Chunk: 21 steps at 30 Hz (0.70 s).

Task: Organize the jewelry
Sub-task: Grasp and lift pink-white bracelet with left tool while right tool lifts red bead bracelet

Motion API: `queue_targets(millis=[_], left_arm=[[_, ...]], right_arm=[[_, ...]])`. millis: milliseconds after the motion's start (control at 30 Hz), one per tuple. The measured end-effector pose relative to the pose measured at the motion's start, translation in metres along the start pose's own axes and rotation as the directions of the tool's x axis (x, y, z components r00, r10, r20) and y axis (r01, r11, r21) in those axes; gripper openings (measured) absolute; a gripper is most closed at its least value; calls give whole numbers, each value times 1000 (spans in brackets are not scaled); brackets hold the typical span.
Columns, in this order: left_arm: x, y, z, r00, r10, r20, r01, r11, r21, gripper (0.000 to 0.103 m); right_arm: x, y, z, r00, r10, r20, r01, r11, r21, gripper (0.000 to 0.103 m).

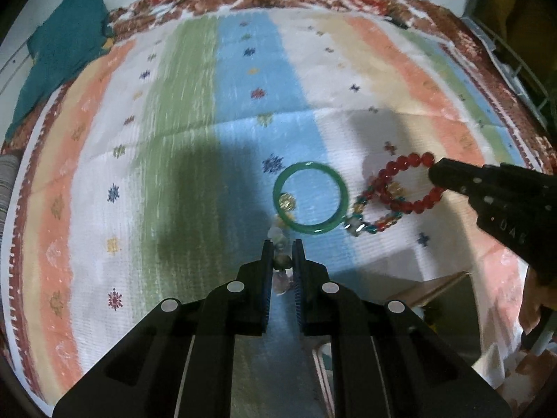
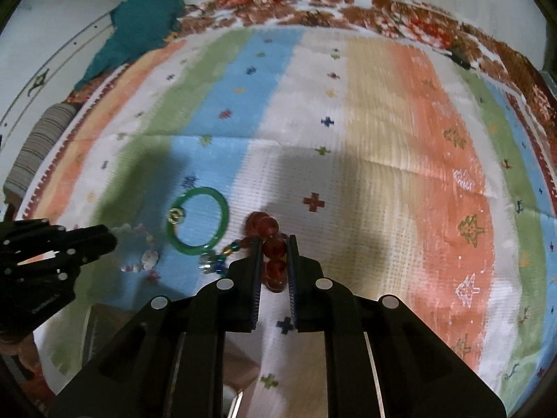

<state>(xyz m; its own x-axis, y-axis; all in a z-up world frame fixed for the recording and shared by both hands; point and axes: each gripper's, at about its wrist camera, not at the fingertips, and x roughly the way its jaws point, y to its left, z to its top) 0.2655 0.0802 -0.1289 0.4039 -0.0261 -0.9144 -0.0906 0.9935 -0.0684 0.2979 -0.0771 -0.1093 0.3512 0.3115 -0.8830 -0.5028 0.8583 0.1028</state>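
A green bangle [image 1: 310, 198] lies on the striped cloth [image 1: 195, 111], with a small gold ring [image 1: 287, 202] against its rim. My left gripper [image 1: 282, 248] is shut on a pale bead bracelet [image 1: 281, 261]. My right gripper [image 2: 273, 242] is shut on a red bead bracelet [image 2: 271, 244], which shows as a loop in the left wrist view [image 1: 405, 183]. A multicoloured bead bracelet [image 1: 369, 224] lies beside the bangle under the red one. In the right wrist view the bangle [image 2: 198, 221] and the pale bracelet [image 2: 148, 259] lie to the left.
A teal cloth [image 1: 66, 45] lies at the far left corner of the table. A striped cushion [image 2: 38, 142] sits off the left edge. A wire rack [image 1: 518, 69] stands at the right. The table's near edge drops off below the grippers.
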Motion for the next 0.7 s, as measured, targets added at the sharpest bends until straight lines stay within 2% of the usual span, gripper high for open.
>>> queue_targets(millis=[433, 533, 700], left_arm=[[-43, -9, -1, 993, -32, 117, 30, 999, 13, 10], [-52, -8, -1, 990, -56, 129, 56, 998, 0, 10], [-66, -13, -4, 986, -62, 156, 59, 998, 18, 10]], right_arm=[[-44, 2, -4, 995, 16, 95, -16, 1000, 3, 14], [-53, 2, -4, 993, 21, 118, -22, 1000, 5, 14], [-66, 3, -4, 989, 29, 148, -29, 1000, 3, 14]])
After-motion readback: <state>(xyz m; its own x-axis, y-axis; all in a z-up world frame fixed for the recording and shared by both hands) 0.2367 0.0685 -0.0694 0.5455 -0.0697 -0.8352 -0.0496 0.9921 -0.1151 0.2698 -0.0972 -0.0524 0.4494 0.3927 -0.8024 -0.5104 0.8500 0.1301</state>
